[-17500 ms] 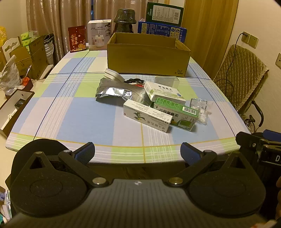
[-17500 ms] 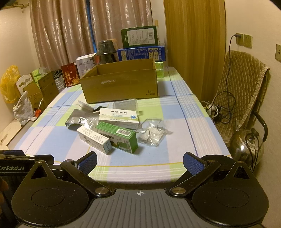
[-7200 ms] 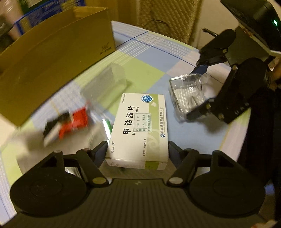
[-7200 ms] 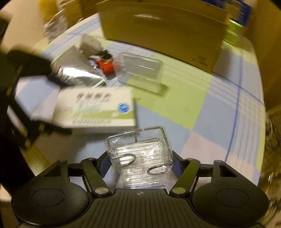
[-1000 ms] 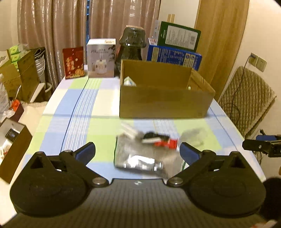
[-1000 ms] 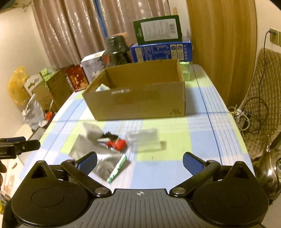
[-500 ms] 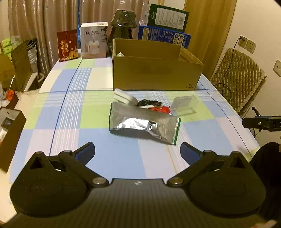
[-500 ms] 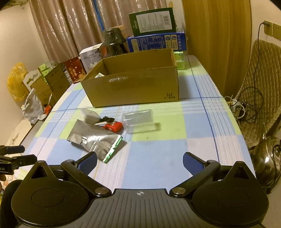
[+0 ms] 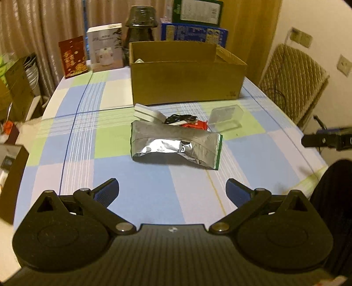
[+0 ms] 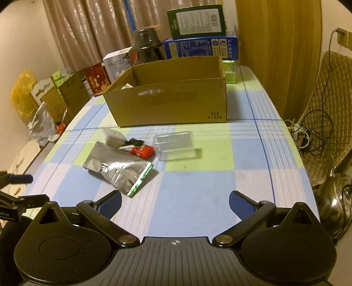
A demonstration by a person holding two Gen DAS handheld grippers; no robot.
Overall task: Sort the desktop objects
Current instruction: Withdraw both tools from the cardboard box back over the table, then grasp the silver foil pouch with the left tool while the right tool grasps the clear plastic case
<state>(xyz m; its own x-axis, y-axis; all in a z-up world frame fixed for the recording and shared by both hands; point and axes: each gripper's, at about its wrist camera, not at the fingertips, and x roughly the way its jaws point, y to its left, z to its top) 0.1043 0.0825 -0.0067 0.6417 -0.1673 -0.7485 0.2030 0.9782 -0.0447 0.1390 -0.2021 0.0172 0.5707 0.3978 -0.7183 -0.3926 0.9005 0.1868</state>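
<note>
- The left claw (image 9: pixel 172 191) is spread wide and holds nothing; it hangs over the near part of the checked surface (image 9: pixel 154 193).
- The right claw (image 10: pixel 175 203) is likewise spread wide with nothing between its fingers, above the near edge of the same surface (image 10: pixel 198 198).
- A cardboard box (image 9: pixel 187 81) stands open at the far middle of the surface; a pale corner of something shows inside at its left end (image 9: pixel 138 60).
- A silver foil pouch (image 9: pixel 173 145) lies flat on the near side of the box, ahead of the left claw and well apart from it. In the right wrist view the pouch (image 10: pixel 120 169) sits ahead and to the left of the right claw, nearer that claw's left finger.
- A small white case (image 9: pixel 147 113) lies between the pouch and the box, touching the pouch's far edge.
- A black cord (image 9: pixel 180 118) and a red packet (image 9: pixel 197 125) lie just right of the white case, at the pouch's far edge.
- A clear plastic box (image 9: pixel 226 117) sits right of the red packet, on the near side of the cardboard box; in the right wrist view (image 10: pixel 175 144) it is straight ahead of the right claw, well apart.
- Behind the cardboard box stand a dark jar (image 9: pixel 142 26), a blue carton (image 9: pixel 193 35) and a green carton (image 9: pixel 197 11).
- The right claw's tip shows at the right edge of the left wrist view (image 9: pixel 325 138).
</note>
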